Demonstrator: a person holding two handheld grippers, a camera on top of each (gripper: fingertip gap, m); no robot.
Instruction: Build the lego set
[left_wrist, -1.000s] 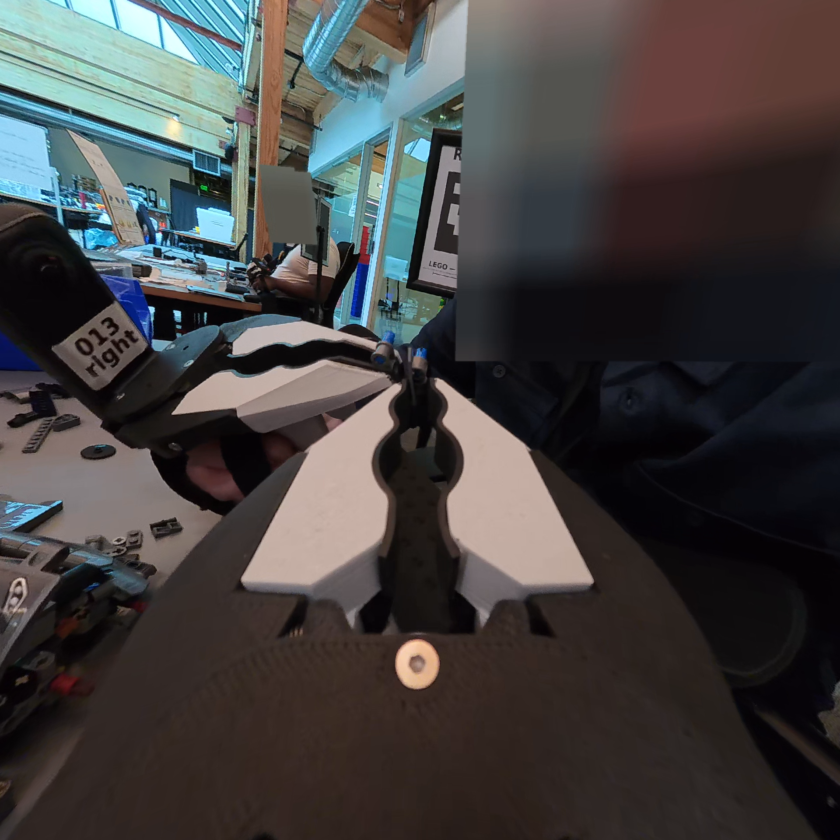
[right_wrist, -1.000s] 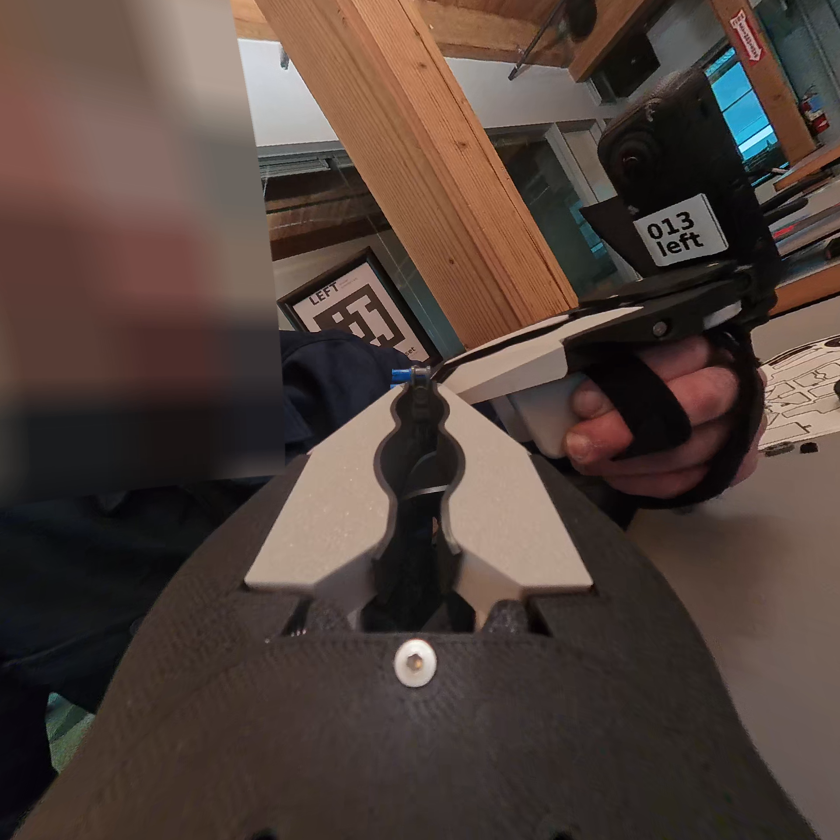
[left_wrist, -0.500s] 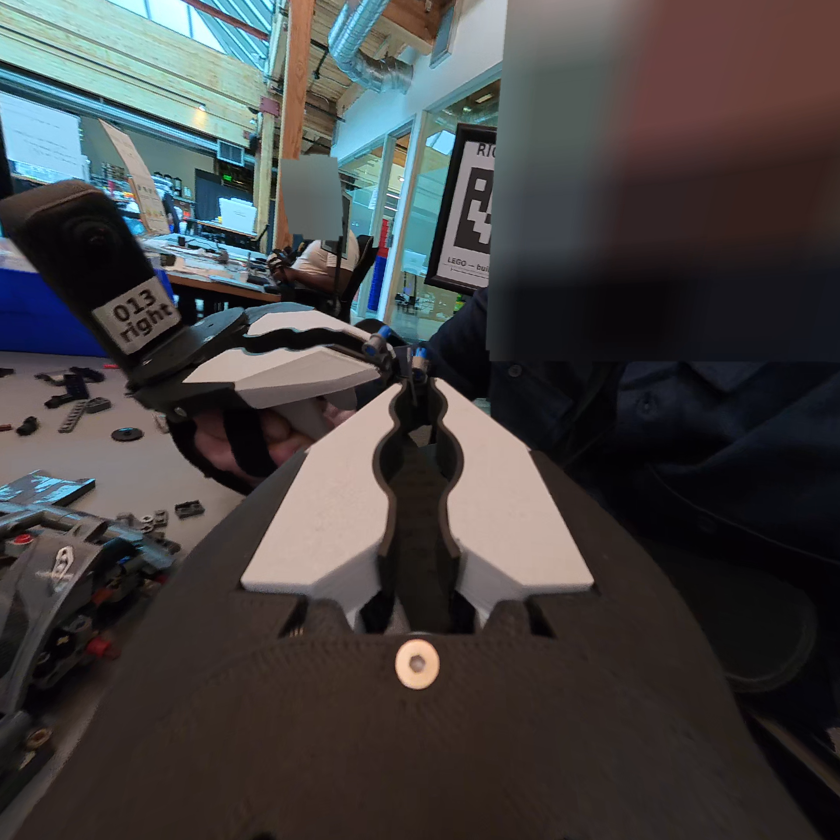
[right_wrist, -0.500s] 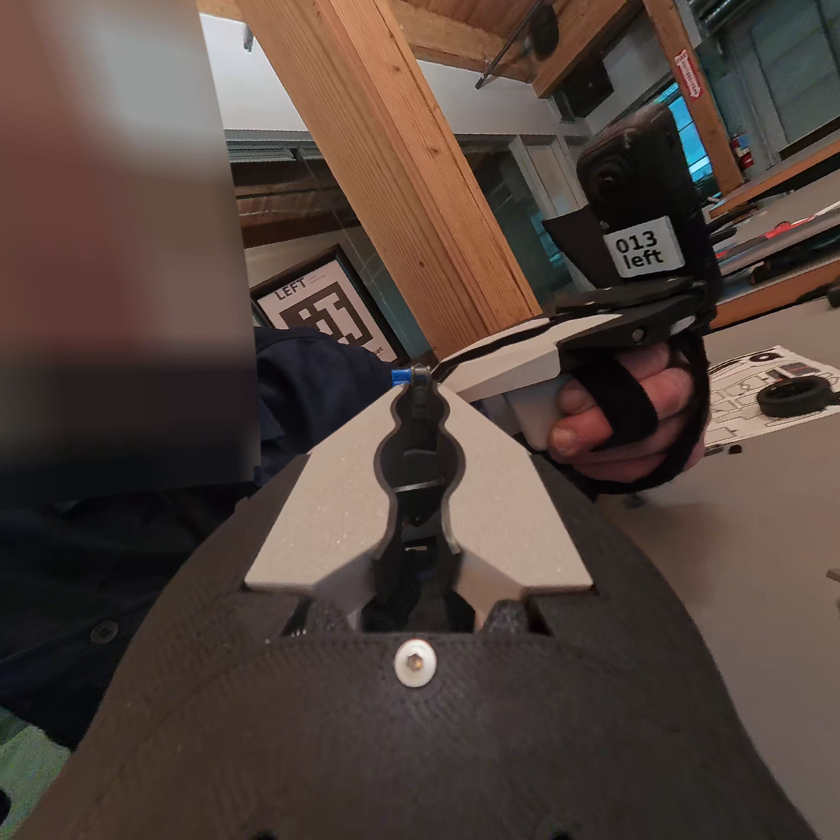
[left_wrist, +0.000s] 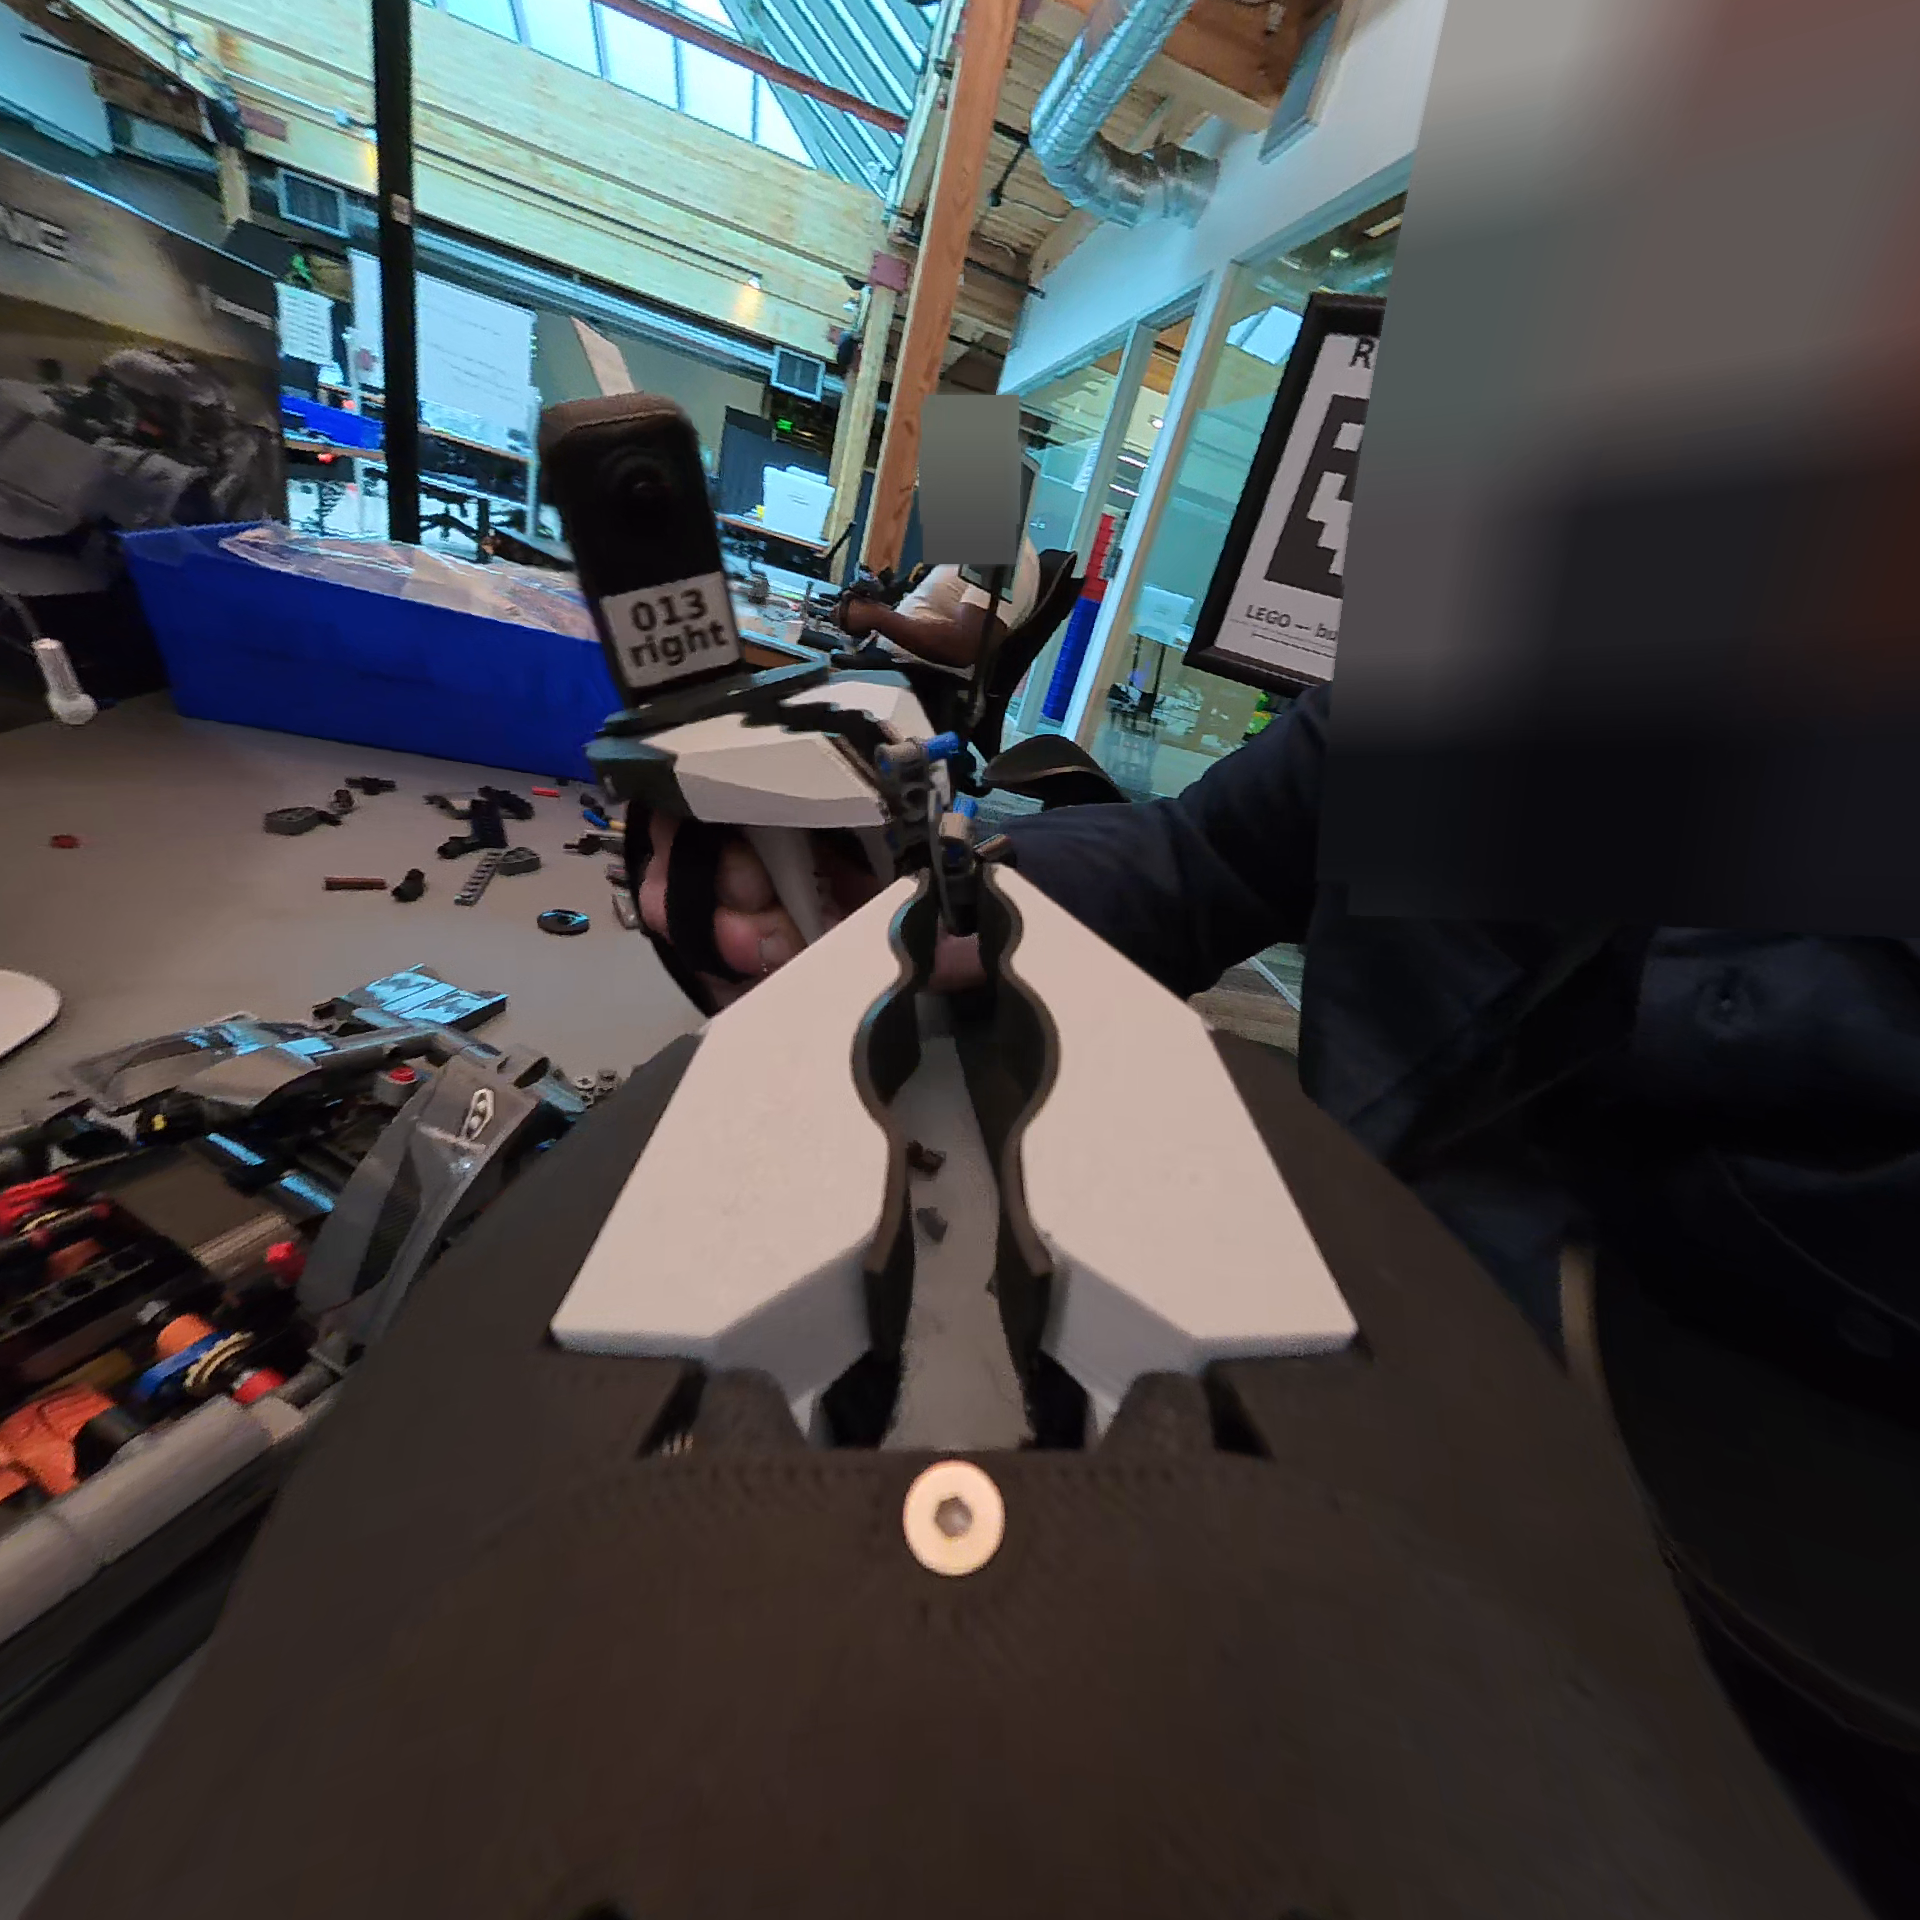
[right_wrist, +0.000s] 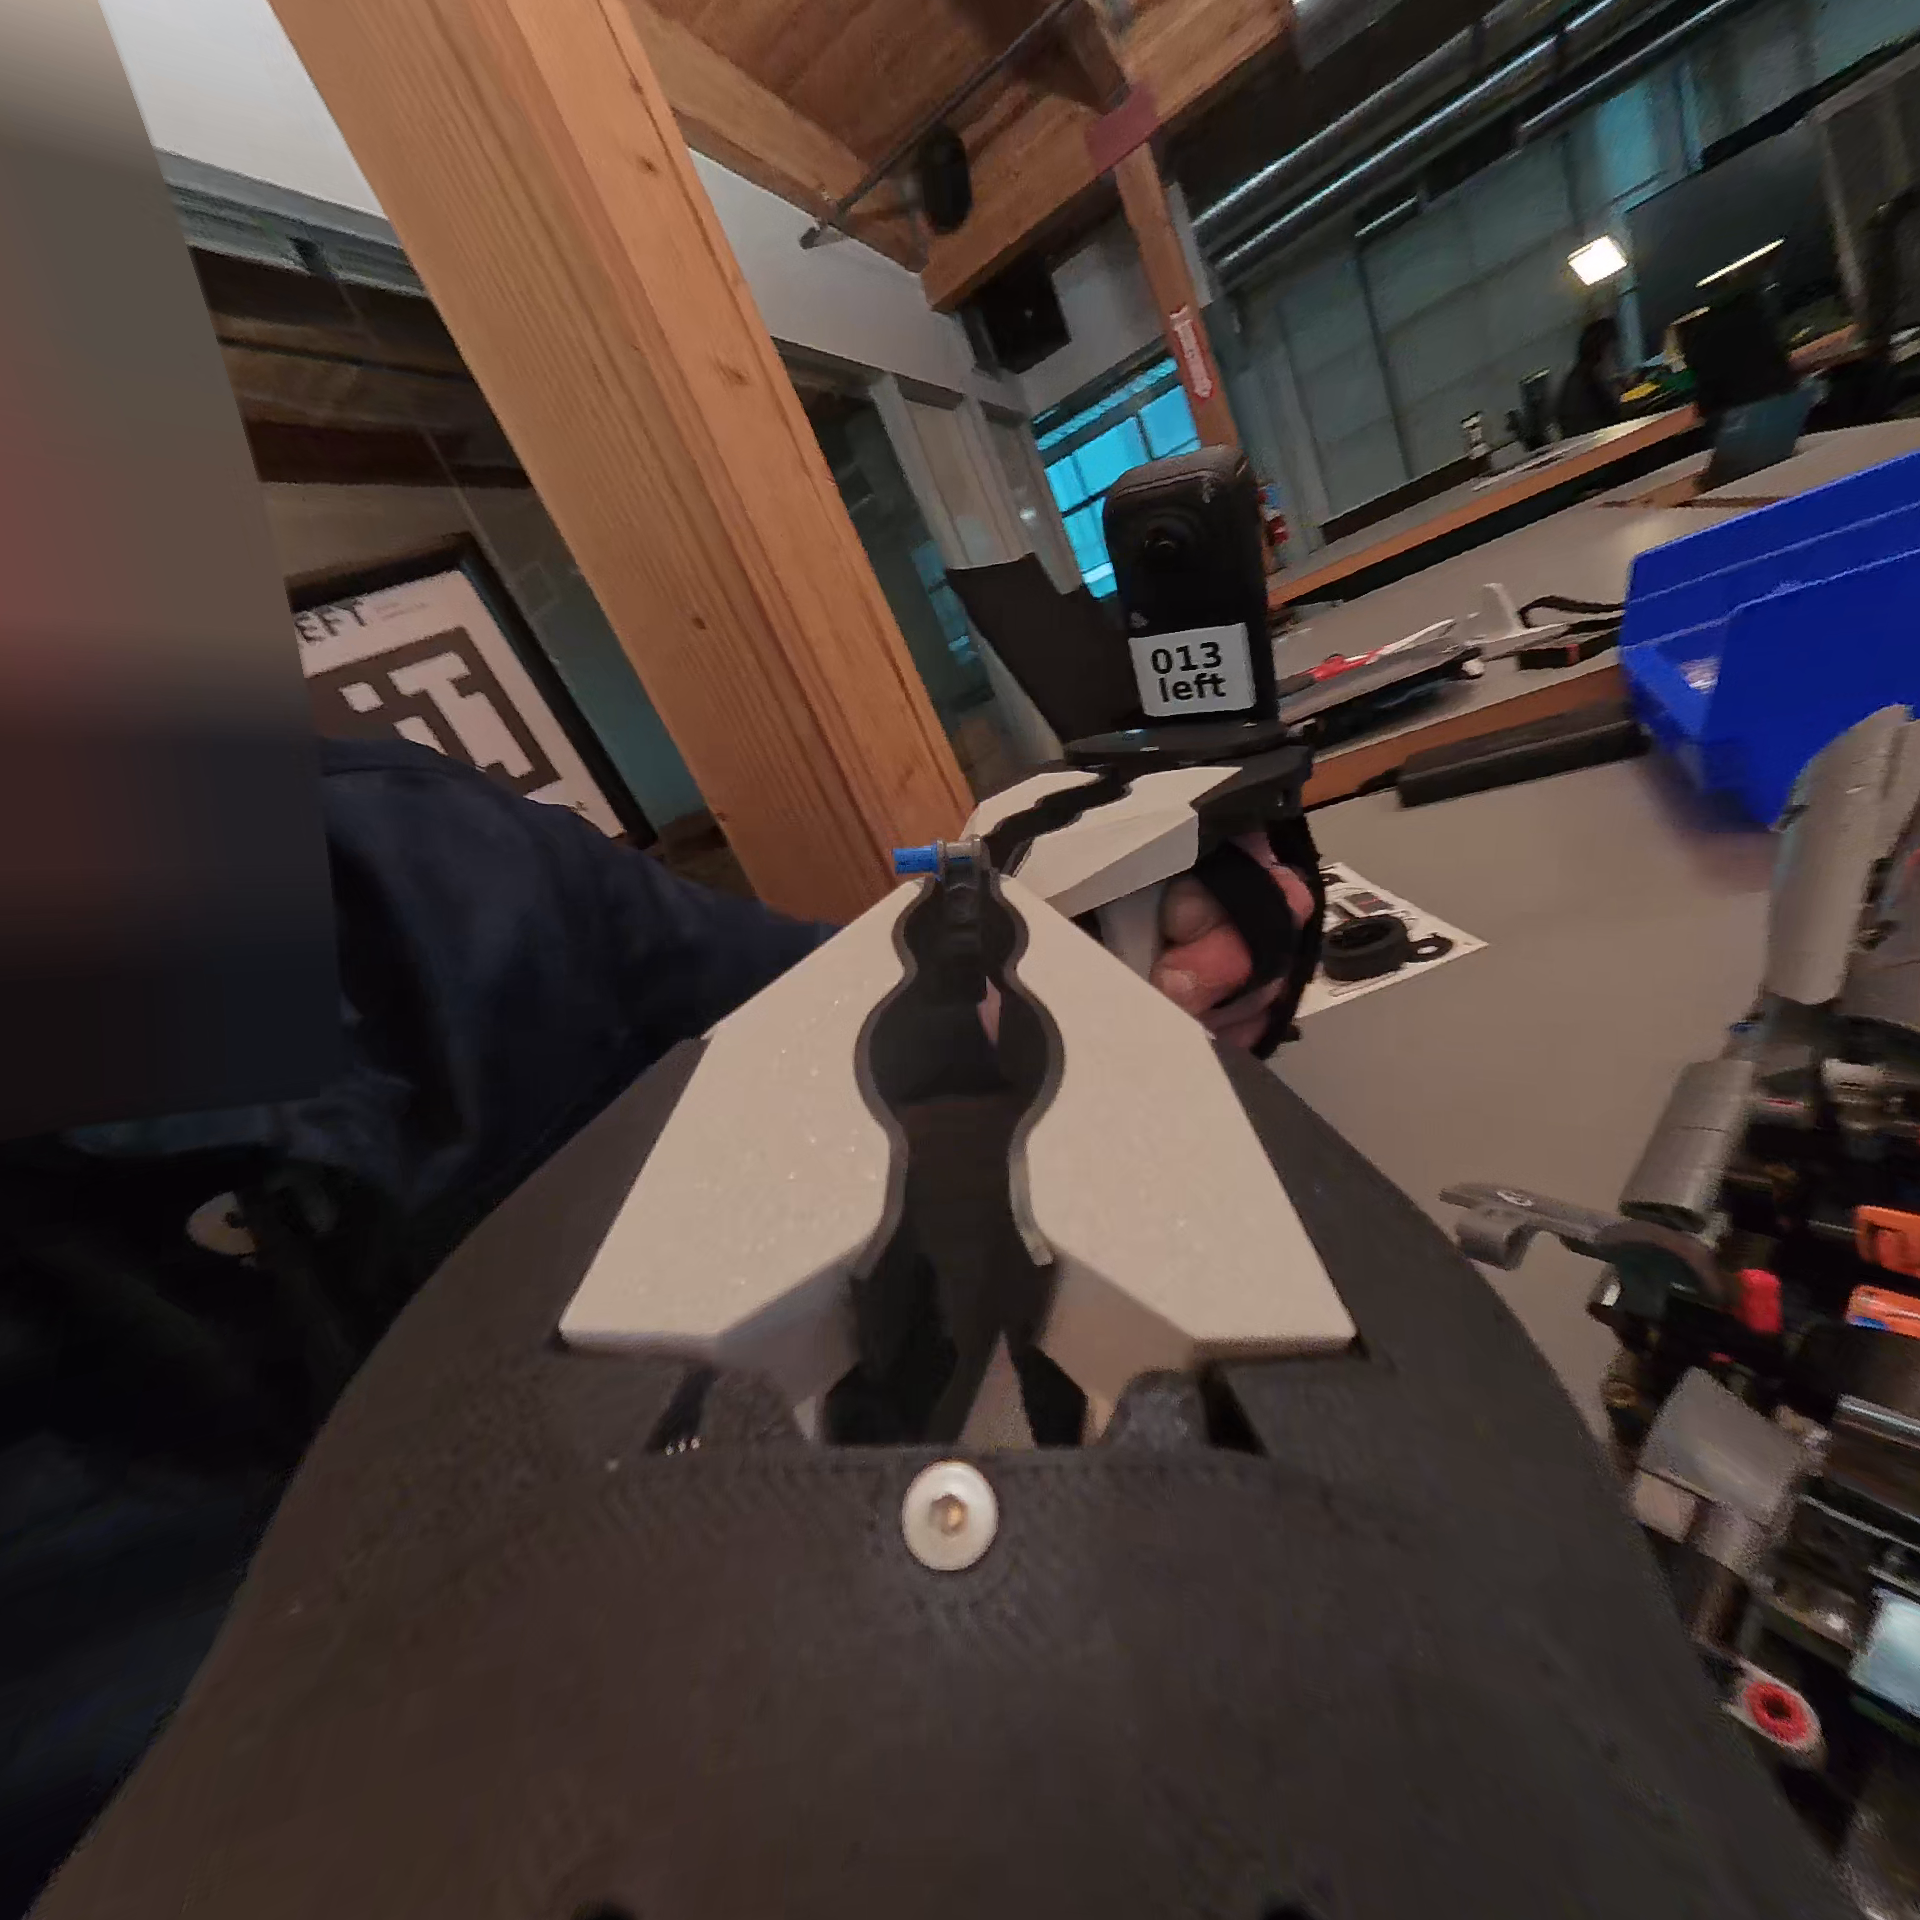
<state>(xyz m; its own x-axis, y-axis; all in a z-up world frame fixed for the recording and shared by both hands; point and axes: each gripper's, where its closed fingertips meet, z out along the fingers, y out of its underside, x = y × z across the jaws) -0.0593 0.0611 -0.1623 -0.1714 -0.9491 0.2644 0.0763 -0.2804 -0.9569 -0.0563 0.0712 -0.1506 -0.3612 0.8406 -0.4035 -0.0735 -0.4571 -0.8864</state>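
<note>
My left gripper (left_wrist: 951, 899) is shut on a small dark grey Lego piece with blue pins (left_wrist: 958, 836), held in the air in front of a person's dark shirt. My right gripper (right_wrist: 961, 883) is shut on a small grey Lego piece with a blue pin (right_wrist: 916, 859). The two grippers meet tip to tip, and the pieces touch or are joined; I cannot tell which. The right gripper shows in the left wrist view (left_wrist: 902, 790), and the left gripper in the right wrist view (right_wrist: 995, 831). The part-built Lego car (left_wrist: 239, 1164) lies on the table below; it also shows in the right wrist view (right_wrist: 1829, 1195).
Loose Lego parts (left_wrist: 478, 831) lie scattered on the grey table (left_wrist: 156, 904). A blue bin (left_wrist: 364, 644) stands at the back. A printed instruction sheet (right_wrist: 1444, 940) with a black tyre (right_wrist: 1361, 940) lies behind the left gripper. A wooden post (right_wrist: 644, 499) rises behind. Left and right tips are no more than a few centimetres apart.
Both grippers, still tip to tip, have swung around and tilted down toward the table. The Lego car and the blue bin have come into view.
</note>
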